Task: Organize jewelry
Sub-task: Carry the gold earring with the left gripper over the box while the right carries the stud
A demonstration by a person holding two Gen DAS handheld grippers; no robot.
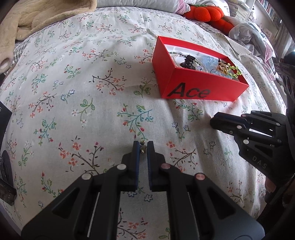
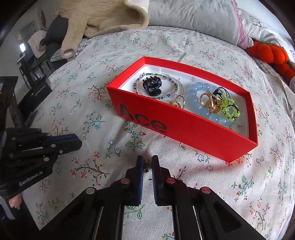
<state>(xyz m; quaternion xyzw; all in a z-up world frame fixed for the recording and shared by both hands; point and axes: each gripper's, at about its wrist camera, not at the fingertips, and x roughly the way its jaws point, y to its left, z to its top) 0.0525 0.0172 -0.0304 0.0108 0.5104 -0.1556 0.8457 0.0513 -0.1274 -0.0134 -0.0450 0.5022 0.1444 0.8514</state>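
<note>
On floral bedspread (image 1: 92,73), centre frame: red box (image 2: 184,129); left gripper (image 1: 142,147), right gripper (image 2: 147,162) angled down, each clamped on small trinket.

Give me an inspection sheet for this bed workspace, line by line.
Surface: floral bedspread, wrinkled.
Job's things: red box marked "Ace", open, holding a dark hair clip, a blue bead bracelet, gold pieces and green beads.
Clutter: beige blanket, orange plush, grey pillow.
Grippers: left gripper shut on a small beaded piece; right gripper shut on a small chain piece; both low over the bedspread, in front of the box.
Cables: nothing seen.
Surroundings: shelves at the far right, dark furniture at the left.
</note>
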